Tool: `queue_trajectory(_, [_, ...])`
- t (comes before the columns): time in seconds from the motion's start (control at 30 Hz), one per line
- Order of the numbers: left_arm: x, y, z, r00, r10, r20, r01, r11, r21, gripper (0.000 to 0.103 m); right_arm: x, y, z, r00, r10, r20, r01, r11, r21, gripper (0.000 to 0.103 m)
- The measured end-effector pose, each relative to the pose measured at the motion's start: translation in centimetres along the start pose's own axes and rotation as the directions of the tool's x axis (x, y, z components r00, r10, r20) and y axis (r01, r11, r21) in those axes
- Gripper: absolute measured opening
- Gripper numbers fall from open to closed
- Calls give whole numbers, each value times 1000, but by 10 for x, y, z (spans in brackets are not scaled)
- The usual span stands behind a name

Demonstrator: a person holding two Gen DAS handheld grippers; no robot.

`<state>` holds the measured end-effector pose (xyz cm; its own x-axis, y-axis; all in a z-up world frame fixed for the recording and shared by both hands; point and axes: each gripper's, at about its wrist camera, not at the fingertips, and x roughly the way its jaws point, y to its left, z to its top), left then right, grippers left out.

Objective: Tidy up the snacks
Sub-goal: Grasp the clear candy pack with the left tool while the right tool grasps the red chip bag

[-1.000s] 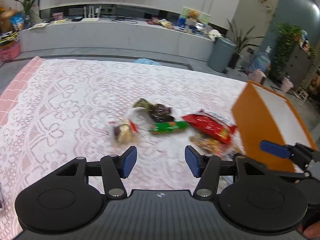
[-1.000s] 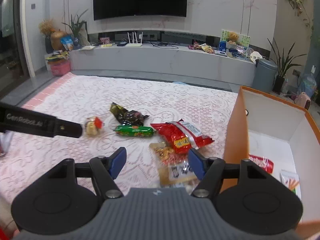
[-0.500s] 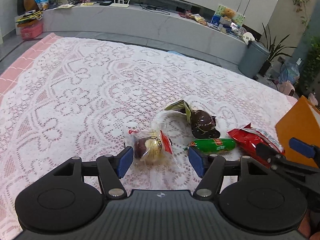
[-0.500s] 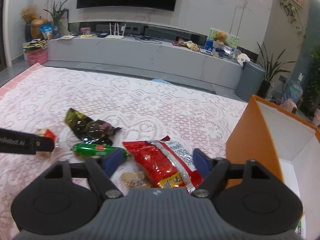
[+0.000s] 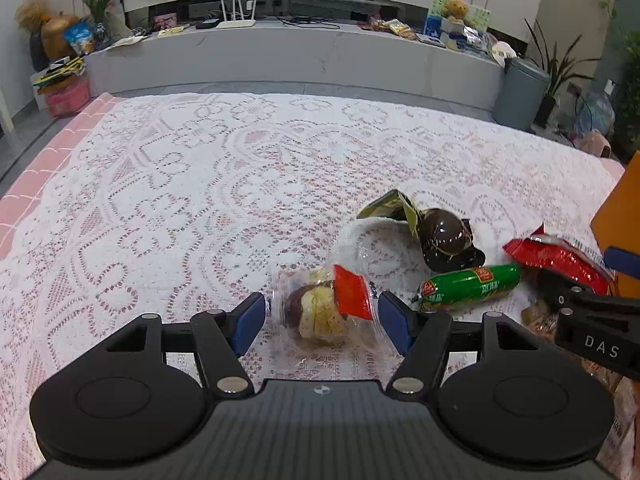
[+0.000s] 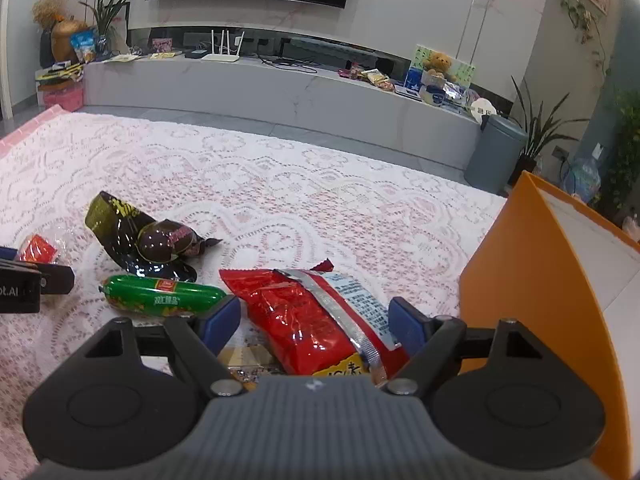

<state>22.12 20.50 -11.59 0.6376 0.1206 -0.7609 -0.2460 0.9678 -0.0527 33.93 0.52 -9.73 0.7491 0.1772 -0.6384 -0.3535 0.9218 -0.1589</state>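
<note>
Snacks lie on a lace tablecloth. My left gripper (image 5: 322, 316) is open around a clear packet with a red label (image 5: 326, 310), which sits between its blue pads on the cloth. My right gripper (image 6: 314, 322) is open around a red snack bag (image 6: 308, 316), pads on either side. A green sausage stick (image 6: 160, 295) lies to the left of the red bag and shows in the left wrist view (image 5: 468, 286). A dark wrapped snack (image 6: 156, 240) lies behind it. The orange box (image 6: 532, 280) stands at the right.
A tan packet (image 6: 244, 358) lies partly under the red bag. The left gripper's tip (image 6: 36, 280) shows at the right wrist view's left edge. The lace cloth (image 5: 200, 184) stretches left and back. A grey TV bench and a bin stand beyond the table.
Both grippers have moved forward and down. The clear packet now sits between the left pads, and the red bag now sits between the right pads. Both stay open.
</note>
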Motion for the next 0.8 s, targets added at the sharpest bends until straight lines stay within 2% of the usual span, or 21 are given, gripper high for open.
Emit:
queue_trajectory(0.1, [4,1,0,1000,4,-9,-4,1000,4,76,3,2,-2,1000,-19,-15,19,1000,-23,78])
queue_trajectory(0.23, [5,3,-2,1000,16,-9,-16,1000,7,76,9,1,-4,998,-49,-46,48,999,-24,59])
queue_trajectory(0.33, [5,3,-3,1000,17,-16,-17,1000,8,76,7,-1,-5,998,-50,-47,49,999,-20,56])
queue_trajectory(0.5, [6,3,-4,1000,20,-20,-19,1000,24,68,-2,1,-5,998,-56,-13,56,998,-37,52])
queue_trajectory(0.6, [5,4,-4,1000,16,-23,-15,1000,26,61,-12,2,-3,998,-63,26,64,996,-54,46])
queue_trajectory(0.63, [4,5,-4,1000,14,-22,-14,1000,26,60,-14,3,-3,998,-62,34,64,996,-59,40])
queue_trajectory(0.8, [-1,9,-5,1000,-3,-13,3,1000,0,53,-25,6,-3,997,-53,64,58,995,-76,33])
